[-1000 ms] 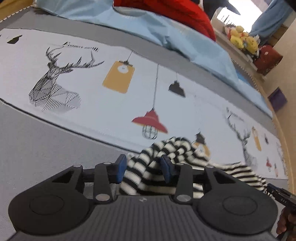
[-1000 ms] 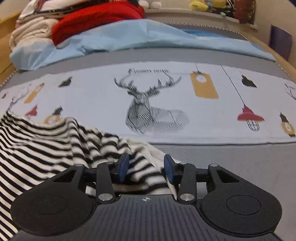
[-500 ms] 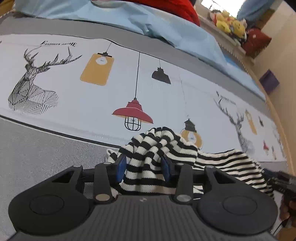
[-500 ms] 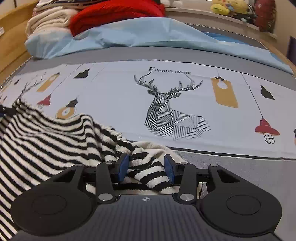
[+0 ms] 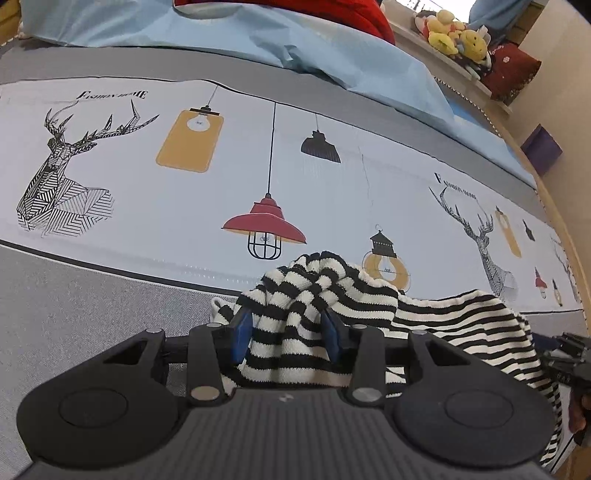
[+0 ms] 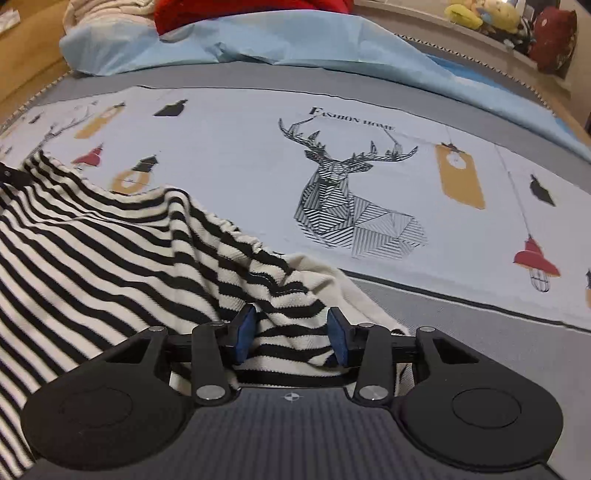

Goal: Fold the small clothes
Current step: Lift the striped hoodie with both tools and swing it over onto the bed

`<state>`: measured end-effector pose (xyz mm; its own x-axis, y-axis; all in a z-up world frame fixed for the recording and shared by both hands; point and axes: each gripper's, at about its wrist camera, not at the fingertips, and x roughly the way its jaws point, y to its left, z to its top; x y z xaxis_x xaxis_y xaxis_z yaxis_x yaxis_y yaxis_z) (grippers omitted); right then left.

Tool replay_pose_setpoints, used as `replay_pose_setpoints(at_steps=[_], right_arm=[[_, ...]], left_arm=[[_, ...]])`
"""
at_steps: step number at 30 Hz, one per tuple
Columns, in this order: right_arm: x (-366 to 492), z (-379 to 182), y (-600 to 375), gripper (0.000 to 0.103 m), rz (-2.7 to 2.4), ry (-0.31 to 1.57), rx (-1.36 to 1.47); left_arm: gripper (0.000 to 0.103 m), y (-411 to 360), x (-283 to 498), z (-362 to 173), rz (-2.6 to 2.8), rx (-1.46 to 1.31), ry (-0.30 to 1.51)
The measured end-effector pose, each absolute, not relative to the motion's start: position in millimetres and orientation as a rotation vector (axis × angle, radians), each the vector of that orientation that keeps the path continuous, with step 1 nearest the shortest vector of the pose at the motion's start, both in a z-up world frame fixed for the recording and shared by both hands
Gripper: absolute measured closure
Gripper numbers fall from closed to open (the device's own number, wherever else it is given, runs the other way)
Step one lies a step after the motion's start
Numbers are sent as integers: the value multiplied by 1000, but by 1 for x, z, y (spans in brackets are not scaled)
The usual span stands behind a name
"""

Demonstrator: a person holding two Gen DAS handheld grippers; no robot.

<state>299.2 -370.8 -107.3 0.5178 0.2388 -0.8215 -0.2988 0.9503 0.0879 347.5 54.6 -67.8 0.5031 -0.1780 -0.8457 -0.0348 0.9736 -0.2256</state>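
A black-and-white striped knit garment [image 5: 436, 314] lies crumpled on the bed's printed sheet [image 5: 184, 206]. My left gripper [image 5: 286, 334] has its blue pads apart with a bunched part of the garment between them. My right gripper [image 6: 291, 334] also has its pads apart, with striped cloth [image 6: 110, 258] lying between them and spreading to the left. The other gripper [image 5: 565, 363] shows at the right edge of the left wrist view. It is hard to tell whether either one pinches the cloth.
The sheet [image 6: 240, 155] has deer and lamp prints with grey borders. A light blue cover [image 6: 258, 40] and a red blanket [image 5: 332, 11] lie at the far side. Plush toys [image 5: 454, 33] sit on a shelf beyond; a wooden bed edge [image 5: 565, 236] runs on the right.
Both grippers have swung across the bed with the striped garment, which now lies more spread out. The pads' gaps look unchanged.
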Motion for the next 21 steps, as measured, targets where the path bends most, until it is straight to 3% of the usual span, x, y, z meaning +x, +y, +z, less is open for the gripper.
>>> replay_pose_setpoints(at_steps=[2,3,4,5,10,13,17,19,21], right_arm=[[302,-105,-373,78,311,961,-50],[303,-103,-374,101,295,948,-49],[305,-100,-376,102,277,929,-44],[306,-96,-379,102,258,898,-27],[308,-69,-396,102,97,683,53],[312,-69,-389,102,28,643,-6],[325,-95,-367,99,15,774,-111],[331,-118,-363,94,35,915,-110],[330,-124,-367,94,25,954,-74]], left_arm=[[59,52,348,-69,-89,-204,1046],[66,51,348,-70,-91,-192,1054],[76,50,348,-71,-88,-174,1060],[97,49,349,-71,-75,-151,1054],[97,47,343,-48,-55,-145,883],[97,40,345,-52,-20,-82,887],[78,39,354,-87,-27,-90,1111],[76,39,349,-81,-18,-67,1091],[63,42,340,-64,-20,-57,1044]])
